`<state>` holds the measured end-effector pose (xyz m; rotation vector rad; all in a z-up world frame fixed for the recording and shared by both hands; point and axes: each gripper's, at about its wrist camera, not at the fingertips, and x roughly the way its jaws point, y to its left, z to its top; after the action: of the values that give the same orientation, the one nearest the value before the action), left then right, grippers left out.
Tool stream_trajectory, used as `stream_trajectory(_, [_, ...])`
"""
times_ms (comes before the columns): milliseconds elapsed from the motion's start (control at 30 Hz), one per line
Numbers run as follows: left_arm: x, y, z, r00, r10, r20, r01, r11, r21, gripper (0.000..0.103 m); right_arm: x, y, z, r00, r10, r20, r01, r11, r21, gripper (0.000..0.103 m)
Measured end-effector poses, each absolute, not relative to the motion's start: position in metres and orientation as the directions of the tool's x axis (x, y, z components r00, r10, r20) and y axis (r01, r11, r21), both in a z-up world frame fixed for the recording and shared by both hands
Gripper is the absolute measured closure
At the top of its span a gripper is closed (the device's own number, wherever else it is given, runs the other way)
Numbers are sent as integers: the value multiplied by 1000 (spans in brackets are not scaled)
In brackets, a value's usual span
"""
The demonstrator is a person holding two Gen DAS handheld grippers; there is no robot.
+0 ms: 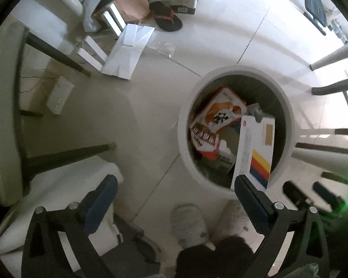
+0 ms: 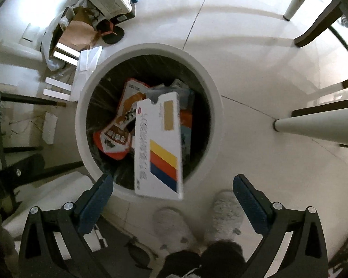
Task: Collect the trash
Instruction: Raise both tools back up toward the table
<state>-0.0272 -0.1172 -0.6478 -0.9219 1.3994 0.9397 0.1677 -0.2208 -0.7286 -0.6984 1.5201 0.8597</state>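
Pale glossy floor tiles (image 2: 255, 53) spread under me, with chair and table legs around the edges. The white round trash bin (image 2: 220, 120) is my landmark, standing open-topped on the tiles. Inside it lies an orange snack bag (image 2: 118, 125) among other crumpled wrappers. Over the bin's mouth, its lower end past the near rim, is a flat white carton (image 2: 159, 146) with yellow, orange and blue stripes; it touches neither of my grippers. Beyond the bin's far left rim lie a flattened white box (image 1: 127, 51), brown cardboard (image 1: 132, 7) and a dark sandal (image 1: 168, 19). On the near side of the bin are my two grey slippers (image 2: 225, 210). My right gripper (image 2: 172, 199) hangs above the bin's near rim, fingers wide apart and holding nothing. My left gripper (image 1: 175, 199) hovers to the bin's left, fingers likewise spread and empty.
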Motion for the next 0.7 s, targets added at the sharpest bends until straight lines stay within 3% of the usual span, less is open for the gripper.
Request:
stream_trajectory(267, [-28, -140, -603, -47, 18, -999, -929, 367, 50, 0, 167, -237, -671, -64, 46, -997, -840, 537, 79, 0])
stream_trajectory(700, [-32, -168, -486, -35, 55, -998, -932, 357, 53, 0, 173, -264, -540, -35, 81, -996, -856, 512, 72, 0])
